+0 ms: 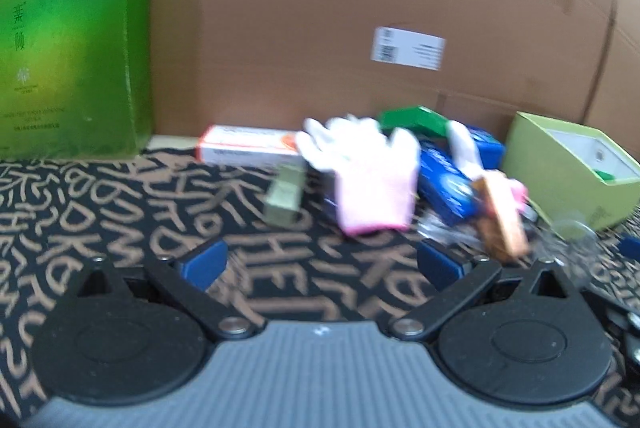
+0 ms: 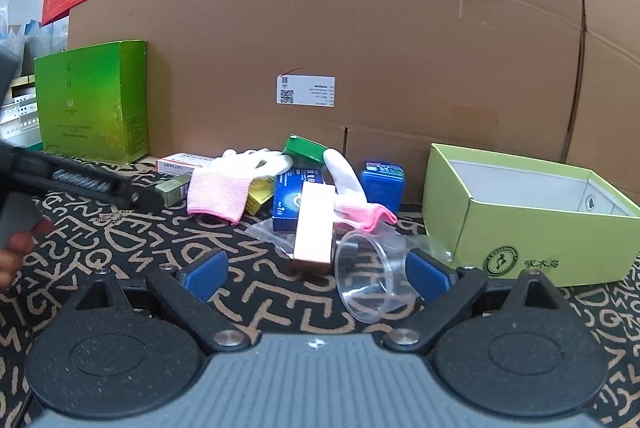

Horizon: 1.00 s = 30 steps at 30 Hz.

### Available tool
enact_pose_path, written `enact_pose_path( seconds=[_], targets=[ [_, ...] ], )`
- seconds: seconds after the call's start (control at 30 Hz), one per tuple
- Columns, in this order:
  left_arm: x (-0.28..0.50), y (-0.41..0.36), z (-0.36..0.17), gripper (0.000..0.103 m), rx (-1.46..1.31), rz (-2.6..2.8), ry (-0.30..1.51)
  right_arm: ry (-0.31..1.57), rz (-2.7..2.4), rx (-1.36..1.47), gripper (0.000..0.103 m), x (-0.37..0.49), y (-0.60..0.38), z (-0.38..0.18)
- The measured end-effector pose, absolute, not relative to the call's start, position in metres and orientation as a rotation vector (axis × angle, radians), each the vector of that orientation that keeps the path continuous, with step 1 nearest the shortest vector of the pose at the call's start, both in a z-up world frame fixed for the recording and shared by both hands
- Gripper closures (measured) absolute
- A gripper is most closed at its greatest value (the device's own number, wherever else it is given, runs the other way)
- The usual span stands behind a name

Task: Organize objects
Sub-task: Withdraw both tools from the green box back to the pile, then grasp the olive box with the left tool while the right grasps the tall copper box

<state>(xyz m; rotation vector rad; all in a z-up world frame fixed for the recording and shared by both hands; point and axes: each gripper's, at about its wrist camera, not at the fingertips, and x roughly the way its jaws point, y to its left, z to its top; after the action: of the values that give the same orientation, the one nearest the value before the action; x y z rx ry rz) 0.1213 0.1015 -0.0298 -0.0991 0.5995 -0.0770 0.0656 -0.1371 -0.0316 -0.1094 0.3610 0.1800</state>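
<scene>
Right gripper [image 2: 316, 274] spread wide, gripping nothing, low over the patterned cloth [image 2: 120, 248]. Clear plastic cup [image 2: 370, 278] on its side just inside the right pad at 1 o'clock; pink block [image 2: 314, 228] at 12, with blue boxes, a green box [image 2: 306, 148] and pink-cuffed gloves [image 2: 236, 184] heaped behind. Open light-green box [image 2: 528, 212] at 2 o'clock. Left gripper [image 1: 322, 266] likewise spread and empty, facing a glove [image 1: 372, 176] at 12; tall green box [image 1: 76, 60] at 10.
</scene>
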Motion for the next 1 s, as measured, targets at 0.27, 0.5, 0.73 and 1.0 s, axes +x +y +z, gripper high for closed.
enact_pose_path(
  seconds=[0.27,0.5,0.73,1.0],
  targets=[
    [0.182,0.125,-0.047,0.030,-0.059,-0.068,0.658,0.368,0.205,-0.128,0.010,0.082,-0.120,-0.028],
    [0.215,0.127,-0.055,0.050,-0.075,-0.109,0.691,0.361,0.190,-0.194,0.021,0.114,-0.102,-0.023],
    [0.227,0.122,-0.062,0.073,-0.065,-0.137,0.703,0.442,0.131,-0.228,0.038,0.160,-0.097,-0.038],
    [0.207,0.124,-0.062,0.080,-0.079,-0.163,0.722,0.501,0.127,-0.185,0.067,0.163,-0.101,-0.043]
  ],
)
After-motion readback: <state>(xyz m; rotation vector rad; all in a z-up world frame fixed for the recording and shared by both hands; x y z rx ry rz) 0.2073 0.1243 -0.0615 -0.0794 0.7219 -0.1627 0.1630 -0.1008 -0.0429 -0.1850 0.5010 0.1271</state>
